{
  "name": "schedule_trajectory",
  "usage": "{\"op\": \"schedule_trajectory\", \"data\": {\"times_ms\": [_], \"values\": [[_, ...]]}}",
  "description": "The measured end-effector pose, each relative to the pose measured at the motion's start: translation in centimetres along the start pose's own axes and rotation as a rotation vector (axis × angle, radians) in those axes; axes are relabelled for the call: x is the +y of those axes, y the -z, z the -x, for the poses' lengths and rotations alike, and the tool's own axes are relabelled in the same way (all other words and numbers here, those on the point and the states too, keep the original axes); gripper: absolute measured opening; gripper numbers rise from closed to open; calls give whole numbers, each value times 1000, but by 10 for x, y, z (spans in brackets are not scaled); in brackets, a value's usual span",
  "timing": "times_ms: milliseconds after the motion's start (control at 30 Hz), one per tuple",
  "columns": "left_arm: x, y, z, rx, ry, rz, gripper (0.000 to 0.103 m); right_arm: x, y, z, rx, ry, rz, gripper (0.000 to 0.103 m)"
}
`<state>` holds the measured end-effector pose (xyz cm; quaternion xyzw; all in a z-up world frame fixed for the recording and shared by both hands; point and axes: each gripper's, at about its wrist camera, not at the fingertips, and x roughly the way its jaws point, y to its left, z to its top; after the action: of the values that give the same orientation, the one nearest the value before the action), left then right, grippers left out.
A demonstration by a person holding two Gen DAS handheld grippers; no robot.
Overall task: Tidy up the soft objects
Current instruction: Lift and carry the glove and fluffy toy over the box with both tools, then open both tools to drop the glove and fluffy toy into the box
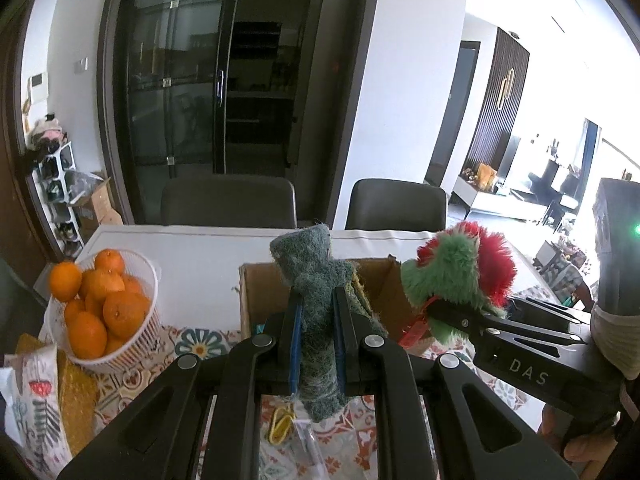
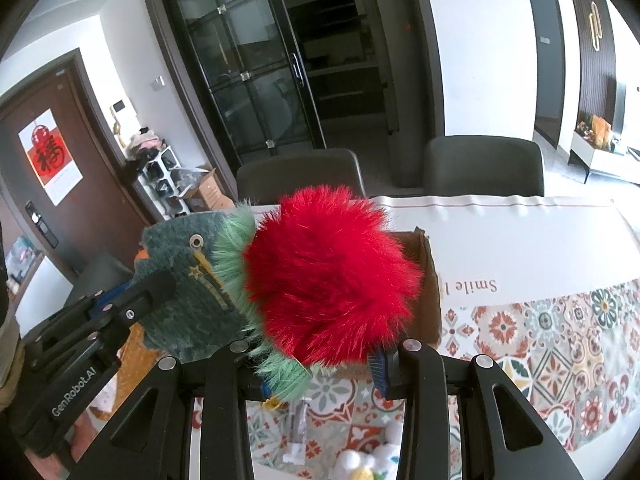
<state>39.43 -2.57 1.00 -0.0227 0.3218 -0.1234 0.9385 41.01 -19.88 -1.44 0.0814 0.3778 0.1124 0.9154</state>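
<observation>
My left gripper is shut on a dark green felt piece, held upright above the table in front of an open cardboard box. It also shows in the right wrist view, with a metal eyelet, at the left gripper. My right gripper is shut on a fluffy red and green plush, held over the box. The plush and right gripper also show at the right of the left wrist view.
A white basket of oranges stands at the left on the patterned tablecloth. A printed pouch and a yellow mat lie beside it. A white plush lies near. Two dark chairs stand behind the table.
</observation>
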Motion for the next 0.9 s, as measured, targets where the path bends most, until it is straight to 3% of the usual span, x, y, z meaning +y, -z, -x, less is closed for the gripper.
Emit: {"op": "schedule_trajectory", "data": {"times_ms": [500,900], "values": [[10,-14,-62,72,5,7,15,-16,-20,-60,104,10,0,37],[20,-3,-134,231,64,35,15,-34,-10,-128,276,24,2,37]]}}
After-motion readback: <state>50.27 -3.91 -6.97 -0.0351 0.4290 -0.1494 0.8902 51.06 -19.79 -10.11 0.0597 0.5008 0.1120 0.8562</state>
